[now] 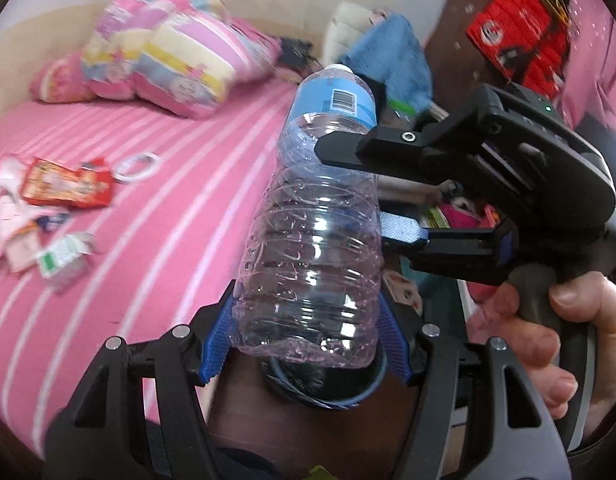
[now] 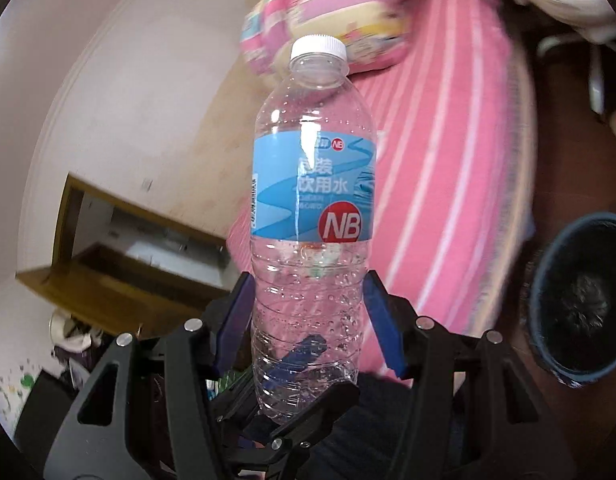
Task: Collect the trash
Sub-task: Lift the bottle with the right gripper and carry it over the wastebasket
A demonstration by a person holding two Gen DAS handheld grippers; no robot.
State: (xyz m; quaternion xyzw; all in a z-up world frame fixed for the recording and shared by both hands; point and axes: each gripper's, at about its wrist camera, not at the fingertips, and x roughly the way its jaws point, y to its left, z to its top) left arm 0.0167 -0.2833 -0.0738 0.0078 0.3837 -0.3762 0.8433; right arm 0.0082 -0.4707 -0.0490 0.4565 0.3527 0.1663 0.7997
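My left gripper [image 1: 308,344] and right gripper [image 2: 308,320] both clamp one empty plastic bottle [image 2: 312,200] mid-frame — the dark bin [image 2: 580,300] sits lower right, contents unclear.

Glossy clear ribbed plastic bottle [image 2: 312,216]; soft striped cloth bedsheet [image 1: 156,216].

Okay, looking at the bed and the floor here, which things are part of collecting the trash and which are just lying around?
Part of the job:
- plastic bottle, gripped by both grippers
- wrappers on the bed
- small carton
- dark bin

Just lying about:
- striped pillow
- blue cloth
- red pack
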